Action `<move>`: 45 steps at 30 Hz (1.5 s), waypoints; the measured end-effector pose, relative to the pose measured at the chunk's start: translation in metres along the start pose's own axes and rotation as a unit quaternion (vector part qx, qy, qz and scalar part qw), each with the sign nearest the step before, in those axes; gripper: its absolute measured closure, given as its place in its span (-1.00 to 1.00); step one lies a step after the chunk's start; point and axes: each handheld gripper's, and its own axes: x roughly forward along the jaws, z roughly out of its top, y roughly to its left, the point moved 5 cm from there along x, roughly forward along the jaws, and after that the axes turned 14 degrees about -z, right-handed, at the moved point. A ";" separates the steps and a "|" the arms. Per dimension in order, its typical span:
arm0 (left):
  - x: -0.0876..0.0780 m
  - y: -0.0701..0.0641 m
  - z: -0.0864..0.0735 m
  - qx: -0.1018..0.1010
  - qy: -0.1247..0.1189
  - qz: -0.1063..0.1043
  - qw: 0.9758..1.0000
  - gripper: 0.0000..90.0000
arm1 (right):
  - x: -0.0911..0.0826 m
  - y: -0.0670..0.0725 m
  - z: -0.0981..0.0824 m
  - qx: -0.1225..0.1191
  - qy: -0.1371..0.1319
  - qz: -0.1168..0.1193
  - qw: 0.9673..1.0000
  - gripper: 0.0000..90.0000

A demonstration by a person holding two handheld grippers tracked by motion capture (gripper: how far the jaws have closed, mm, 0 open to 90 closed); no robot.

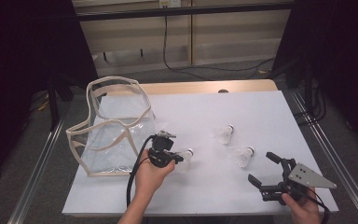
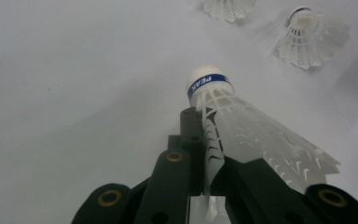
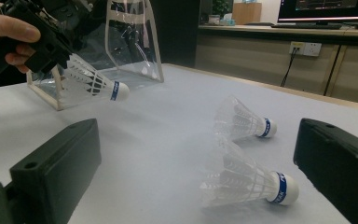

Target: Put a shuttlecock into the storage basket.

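Note:
My left gripper (image 1: 179, 157) is shut on the feather skirt of a white shuttlecock (image 1: 185, 154) with a blue band, held just above the white table (image 1: 242, 107). In the left gripper view the black jaws pinch the skirt of that shuttlecock (image 2: 242, 130), its cork tip pointing away. A second shuttlecock (image 1: 225, 134) and a third shuttlecock (image 1: 244, 156) lie on their sides to the right. My right gripper (image 1: 263, 167) stands open near the front right corner. In the right gripper view the nearer lying shuttlecock (image 3: 242, 184) rests on the table ahead of the wide-apart jaws.
A clear plastic bag (image 1: 112, 126) with cream trim stands open at the table's left, right behind the left gripper. Wooden table edge (image 1: 191, 87) shows at the back. Metal rails run along both sides, and cables lie on the floor beyond.

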 end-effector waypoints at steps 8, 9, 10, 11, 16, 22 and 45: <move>-0.009 -0.007 0.012 0.013 0.015 -0.004 1.000 0.99 | 0.000 0.000 0.000 0.000 0.000 0.002 1.000 -0.99; -0.010 -0.008 0.013 0.013 0.014 -0.004 1.000 0.99 | 0.001 0.000 0.000 0.000 0.000 0.001 1.000 -0.99; -0.011 -0.008 0.014 0.014 0.015 -0.005 1.000 0.99 | 0.001 0.000 0.000 0.001 0.000 0.002 1.000 -0.99; -0.012 -0.009 0.016 0.015 0.017 -0.007 1.000 0.99 | 0.001 0.000 0.000 0.002 0.000 0.001 1.000 -0.99; -0.018 -0.011 0.023 0.014 0.022 -0.009 1.000 0.99 | 0.000 0.000 0.000 0.002 0.000 0.002 1.000 -0.99; -0.022 -0.015 0.031 0.014 0.023 -0.010 1.000 0.99 | 0.000 0.000 0.000 0.002 0.000 0.002 1.000 -0.99; -0.036 -0.025 0.057 0.024 0.045 -0.016 0.999 0.99 | 0.000 -0.001 0.000 0.001 -0.001 0.002 1.000 -0.99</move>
